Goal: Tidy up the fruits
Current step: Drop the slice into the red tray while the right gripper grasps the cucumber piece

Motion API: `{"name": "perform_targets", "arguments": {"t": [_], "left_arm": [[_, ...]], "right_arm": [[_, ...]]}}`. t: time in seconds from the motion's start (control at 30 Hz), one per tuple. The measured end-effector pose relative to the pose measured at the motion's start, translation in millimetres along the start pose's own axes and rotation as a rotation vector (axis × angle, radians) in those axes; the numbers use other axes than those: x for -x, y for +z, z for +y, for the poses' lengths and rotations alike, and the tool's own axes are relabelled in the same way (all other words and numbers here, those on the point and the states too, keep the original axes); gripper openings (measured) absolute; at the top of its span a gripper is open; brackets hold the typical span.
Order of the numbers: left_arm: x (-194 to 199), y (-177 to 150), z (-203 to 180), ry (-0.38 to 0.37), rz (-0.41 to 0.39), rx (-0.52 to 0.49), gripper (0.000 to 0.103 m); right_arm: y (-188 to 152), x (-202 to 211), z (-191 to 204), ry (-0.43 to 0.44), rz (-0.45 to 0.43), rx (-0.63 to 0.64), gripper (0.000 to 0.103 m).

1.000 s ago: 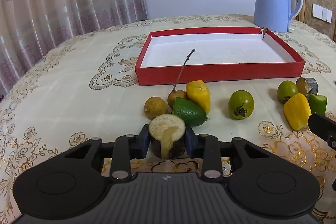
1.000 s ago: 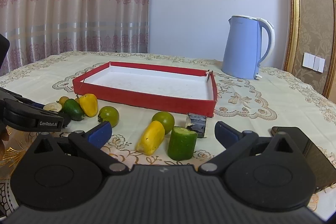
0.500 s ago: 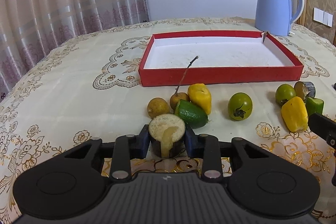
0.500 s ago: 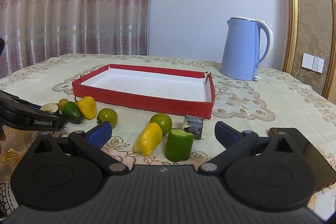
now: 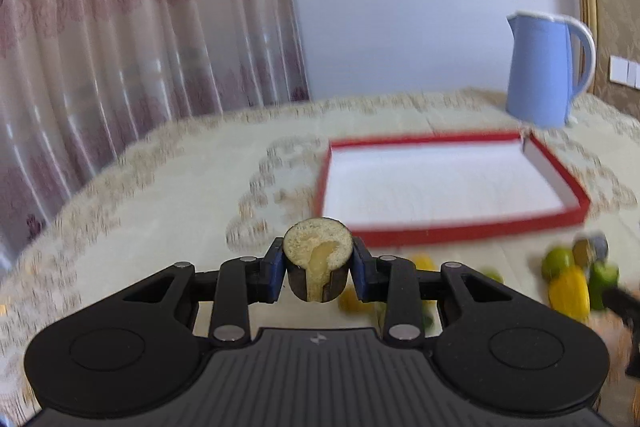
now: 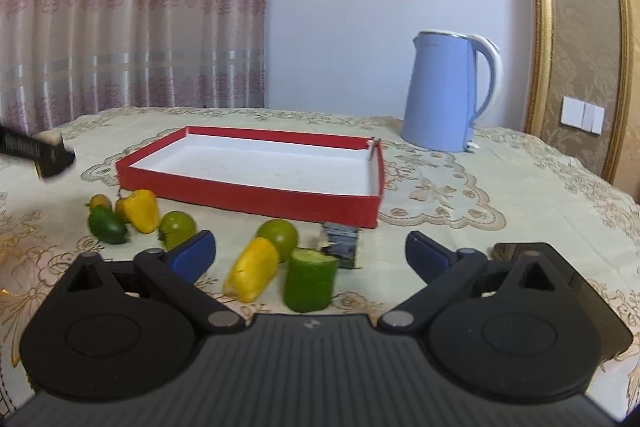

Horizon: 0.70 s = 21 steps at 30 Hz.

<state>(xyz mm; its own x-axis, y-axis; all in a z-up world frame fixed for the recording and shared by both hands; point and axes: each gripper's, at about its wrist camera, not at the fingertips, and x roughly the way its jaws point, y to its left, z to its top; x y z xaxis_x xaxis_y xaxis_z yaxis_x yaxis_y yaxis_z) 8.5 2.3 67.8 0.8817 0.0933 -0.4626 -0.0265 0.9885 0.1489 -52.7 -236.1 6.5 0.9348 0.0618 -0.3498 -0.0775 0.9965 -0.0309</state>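
A: Two blue pads of the left gripper (image 5: 318,273) are seen clamped on a cut fruit piece (image 5: 318,259) with a pale face and dark skin, held clear of the table (image 5: 160,195) in the blurred left wrist view. At 1 o'clock a red tray (image 5: 472,227) is shown, its white floor bare. The piece would best be kept level and carried over the near wall before being let go.

B: In the right wrist view, the right gripper (image 6: 310,253) is seen closing, nothing yet pressed; a yellow fruit (image 6: 254,269) and a green cut piece (image 6: 312,279) lie between its jaws. The tray (image 6: 256,197) lies at 12 o'clock, empty. A blue kettle (image 6: 444,91) stands at 1 o'clock.
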Motion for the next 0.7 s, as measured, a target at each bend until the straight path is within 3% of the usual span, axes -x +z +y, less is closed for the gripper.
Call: {"name": "perform_targets", "arguments": {"t": [0.13, 0.27, 0.37, 0.43, 0.7], "left_arm": [[-22, 32, -9, 0.007, -0.037, -0.035, 0.032], [-54, 52, -22, -0.016, -0.009, -0.047, 0.032], [-71, 54, -35, -0.030, 0.008, -0.069, 0.032], [-77, 53, -42, -0.061, -0.003, -0.083, 0.032], [-91, 44, -43, -0.148, 0.005, -0.082, 0.032]], "right_arm": [[-1, -2, -7, -0.004, 0.003, -0.016, 0.096], [-2, -5, -8, 0.001, 0.019, -0.007, 0.094], [-5, -13, -10, 0.022, 0.061, -0.014, 0.078], [-6, -19, -12, 0.032, 0.095, -0.022, 0.059], [-10, -39, -12, 0.073, 0.155, -0.051, 0.043]]}}
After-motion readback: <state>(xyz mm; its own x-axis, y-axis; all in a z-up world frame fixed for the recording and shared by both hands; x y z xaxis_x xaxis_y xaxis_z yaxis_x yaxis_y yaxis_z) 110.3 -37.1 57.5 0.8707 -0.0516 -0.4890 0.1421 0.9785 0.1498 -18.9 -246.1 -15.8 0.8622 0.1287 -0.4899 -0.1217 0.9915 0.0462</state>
